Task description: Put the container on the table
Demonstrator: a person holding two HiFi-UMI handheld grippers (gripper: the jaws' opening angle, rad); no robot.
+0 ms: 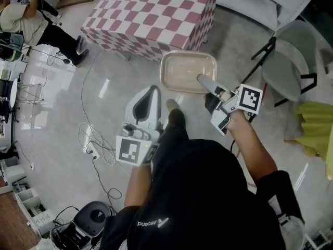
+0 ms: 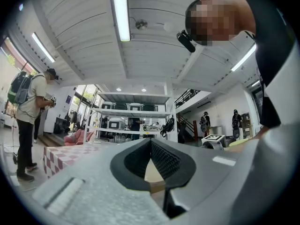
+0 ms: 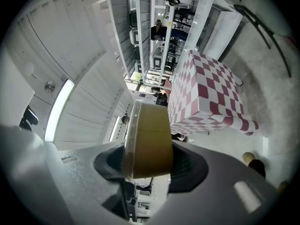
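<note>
A shallow beige rectangular container hangs over the floor, just short of the table with the red-and-white checked cloth. My right gripper is shut on the container's near right rim. In the right gripper view the container's wall stands edge-on between the jaws, with the checked table beyond it. My left gripper is lower and to the left of the container, apart from it. Its jaws meet at the tips with nothing held.
A grey folding chair and a yellow-green cloth stand at the right. Cables and a power strip lie on the floor at the left. Another person stands at the far left by the table. A black device sits near my feet.
</note>
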